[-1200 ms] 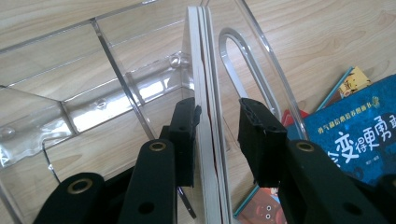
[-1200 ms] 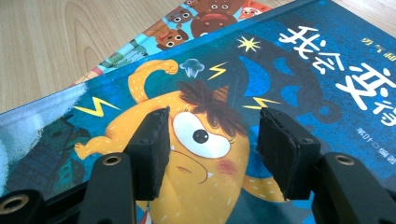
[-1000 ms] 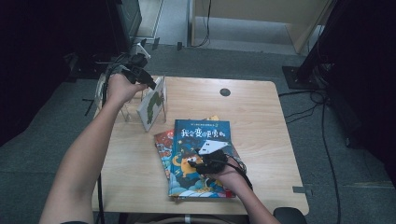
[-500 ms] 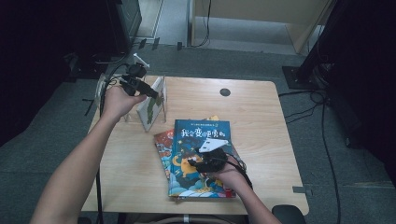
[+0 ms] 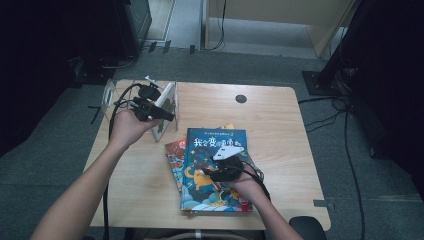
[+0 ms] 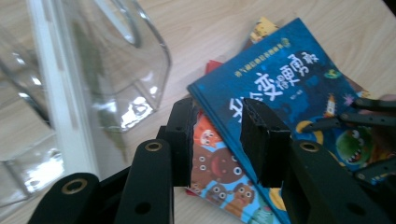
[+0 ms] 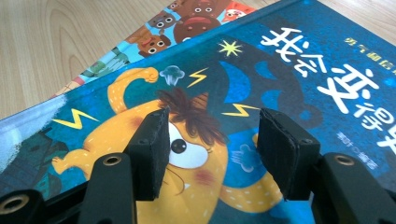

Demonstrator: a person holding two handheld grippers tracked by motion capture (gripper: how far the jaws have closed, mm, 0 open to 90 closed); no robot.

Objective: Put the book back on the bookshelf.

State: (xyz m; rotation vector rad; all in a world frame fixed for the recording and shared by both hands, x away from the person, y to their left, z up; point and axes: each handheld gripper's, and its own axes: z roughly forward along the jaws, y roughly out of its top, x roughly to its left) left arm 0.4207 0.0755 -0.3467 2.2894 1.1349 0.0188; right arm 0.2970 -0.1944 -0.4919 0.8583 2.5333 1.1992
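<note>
The right tool (image 5: 226,172) rests on the blue picture book (image 5: 212,150), its jaws apart with nothing between them. That book tops a stack lying flat near the front middle of the wooden counter (image 5: 280,125), over an orange picture book (image 5: 173,152). The left tool (image 5: 167,116) hovers beside the clear acrylic book stand (image 5: 167,107) at the counter's back left, jaws narrowly parted and empty.
</note>
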